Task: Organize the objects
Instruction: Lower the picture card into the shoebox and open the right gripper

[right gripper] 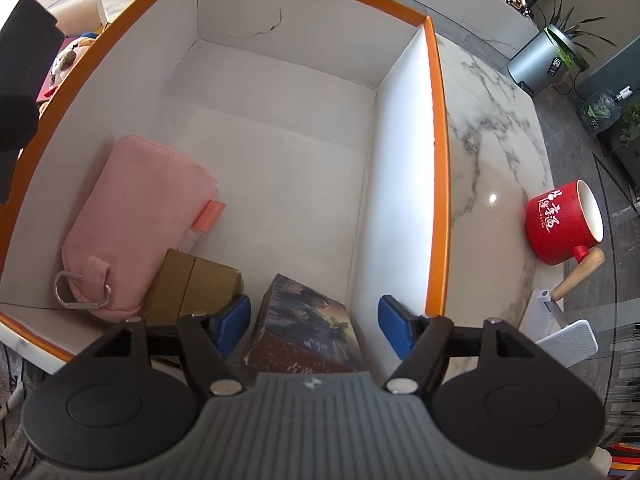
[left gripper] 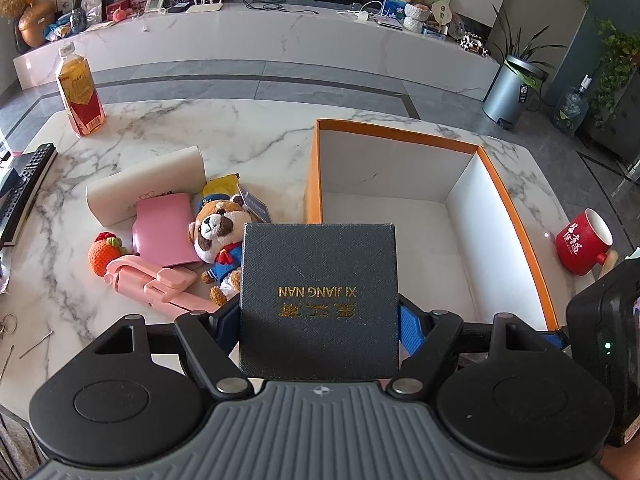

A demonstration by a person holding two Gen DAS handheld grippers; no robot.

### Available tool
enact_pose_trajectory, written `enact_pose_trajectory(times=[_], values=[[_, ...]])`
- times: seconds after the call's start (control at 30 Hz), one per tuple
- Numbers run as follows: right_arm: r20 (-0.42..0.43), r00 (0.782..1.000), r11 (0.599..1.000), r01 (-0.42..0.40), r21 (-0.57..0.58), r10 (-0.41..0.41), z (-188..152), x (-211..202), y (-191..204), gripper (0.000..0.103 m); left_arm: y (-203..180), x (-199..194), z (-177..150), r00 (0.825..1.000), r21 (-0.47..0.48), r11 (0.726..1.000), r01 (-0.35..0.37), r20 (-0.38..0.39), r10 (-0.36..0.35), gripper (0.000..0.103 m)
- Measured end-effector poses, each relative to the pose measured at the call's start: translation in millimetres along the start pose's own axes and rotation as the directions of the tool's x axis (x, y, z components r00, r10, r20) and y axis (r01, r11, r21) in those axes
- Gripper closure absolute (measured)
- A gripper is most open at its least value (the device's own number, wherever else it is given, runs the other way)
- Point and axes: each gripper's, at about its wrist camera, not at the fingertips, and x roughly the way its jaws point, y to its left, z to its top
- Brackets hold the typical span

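Dark-grey gift box (left gripper: 319, 300) sits clamped in my left gripper (left gripper: 320, 320), orange-rimmed carton (left gripper: 516, 216) lying ahead toward the frame's upper right, while my right gripper (right gripper: 314, 322) hangs spread, probably free, over the illustrated box (right gripper: 308, 328) inside.

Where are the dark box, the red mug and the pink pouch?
dark box (left gripper: 319, 300): left wrist view, lettered top face.
red mug (right gripper: 554, 222): right wrist view, red outer wall.
pink pouch (right gripper: 132, 224): right wrist view, fabric side.

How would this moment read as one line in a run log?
left hand-held gripper: shut on dark box | right hand-held gripper: open over orange bin | in bin: pink pouch, picture box
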Motion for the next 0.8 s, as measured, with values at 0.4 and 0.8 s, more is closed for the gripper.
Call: enact_pose_trajectory(times=[0.4, 0.8], values=[[0.068, 0.991, 0.994, -0.112, -0.002, 0.112, -14, -45, -34, 0.077, -5, 1, -2, 1.000, 0.015, 1.000, -0.004, -0.007, 0.004, 0.016], [-0.057, 0.986, 0.988, -0.156, 0.004, 0.156, -7, -7, -18, 0.102, -5, 4, -4, 1.000, 0.014, 1.000, -0.003, -0.018, 0.003, 0.016]])
